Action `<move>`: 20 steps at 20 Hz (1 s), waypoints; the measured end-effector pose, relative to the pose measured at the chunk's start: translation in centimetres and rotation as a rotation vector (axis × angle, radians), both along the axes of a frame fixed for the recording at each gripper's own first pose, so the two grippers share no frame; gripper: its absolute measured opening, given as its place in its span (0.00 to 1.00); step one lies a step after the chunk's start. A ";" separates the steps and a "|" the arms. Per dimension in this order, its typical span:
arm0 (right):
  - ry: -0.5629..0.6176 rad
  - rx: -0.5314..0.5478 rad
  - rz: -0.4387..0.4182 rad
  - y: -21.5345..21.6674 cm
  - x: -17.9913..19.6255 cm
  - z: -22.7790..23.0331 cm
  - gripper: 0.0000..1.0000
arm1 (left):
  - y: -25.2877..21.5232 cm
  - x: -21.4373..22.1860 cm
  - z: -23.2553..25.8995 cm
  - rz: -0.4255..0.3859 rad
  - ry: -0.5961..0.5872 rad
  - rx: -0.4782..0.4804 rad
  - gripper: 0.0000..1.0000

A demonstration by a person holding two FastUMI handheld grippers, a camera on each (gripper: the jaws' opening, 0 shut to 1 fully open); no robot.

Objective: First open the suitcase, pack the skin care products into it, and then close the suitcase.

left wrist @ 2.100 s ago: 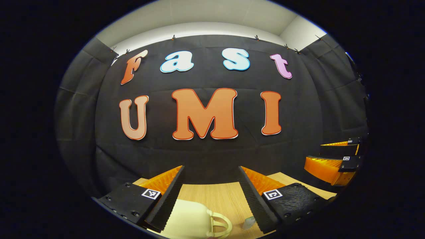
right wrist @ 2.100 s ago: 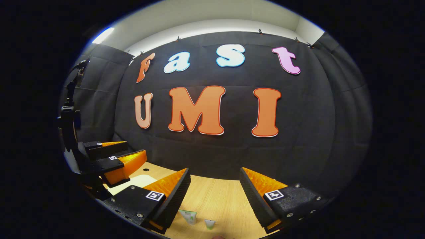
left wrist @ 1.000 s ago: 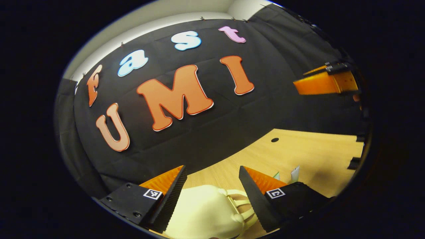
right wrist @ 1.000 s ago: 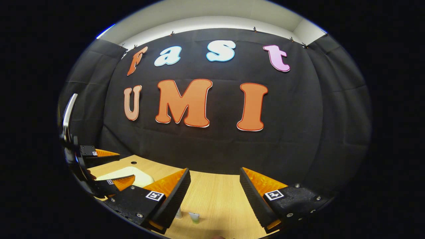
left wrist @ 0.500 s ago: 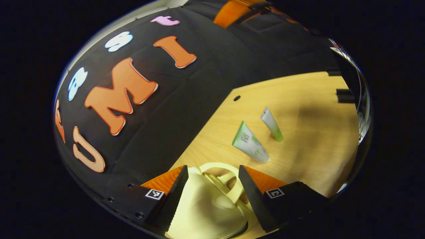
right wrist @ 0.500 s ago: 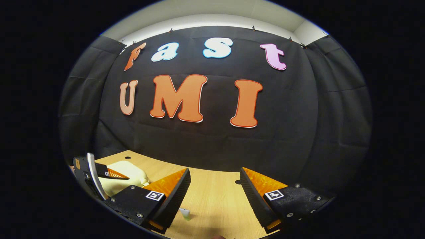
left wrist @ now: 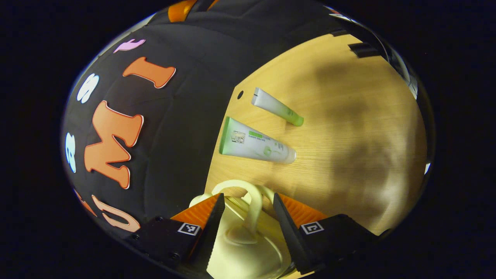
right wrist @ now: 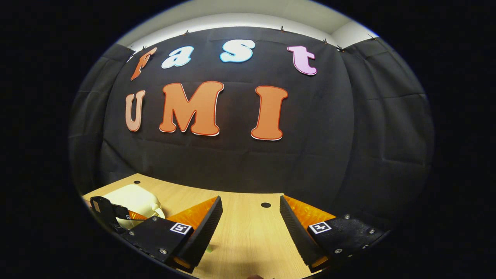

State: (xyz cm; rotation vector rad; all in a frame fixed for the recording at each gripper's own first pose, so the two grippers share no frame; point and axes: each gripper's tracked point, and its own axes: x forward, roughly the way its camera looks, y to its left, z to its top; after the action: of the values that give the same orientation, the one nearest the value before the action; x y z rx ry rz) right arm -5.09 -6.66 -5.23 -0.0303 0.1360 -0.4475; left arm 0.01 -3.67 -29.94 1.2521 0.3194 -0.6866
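Dim booth, lit from overhead; soft broad shadows fall across the worktop; fisheye bending warps both views' edges.

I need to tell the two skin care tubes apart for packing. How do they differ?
The wide tube is flatter and bigger, with a green crimped end and a pale cap; the slim tube is thinner, with a green cap end. The slim tube lies farther from the suitcase. Both lie flat on the table.

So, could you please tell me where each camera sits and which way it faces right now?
Left gripper view: rides the left hand-held gripper, rolled, facing down at the cream hard-shell suitcase handle between its fingers, two skincare tubes beyond.
Right gripper view: rides the right hand-held gripper, level, facing the black cloth wall over the wooden table.
Shared: suitcase, table, wall.
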 end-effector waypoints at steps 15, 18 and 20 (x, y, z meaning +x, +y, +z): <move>0.044 0.056 0.005 2.1 0.0 -1.9 0.94 | 2.7 4.1 5.2 0.250 0.022 -0.274 0.09; 0.054 0.062 0.022 2.8 0.9 -2.2 0.94 | 4.7 5.4 8.2 0.329 -0.014 -0.403 0.09; 0.061 0.057 0.035 3.1 1.5 -2.2 0.94 | 5.7 4.8 9.1 0.371 -0.053 -0.470 0.08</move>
State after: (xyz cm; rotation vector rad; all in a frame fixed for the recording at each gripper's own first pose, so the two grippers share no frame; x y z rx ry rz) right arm -3.57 -3.54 -7.44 0.0096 0.2076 -0.4080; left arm 4.82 2.00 -20.83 0.7346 0.3134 -0.3766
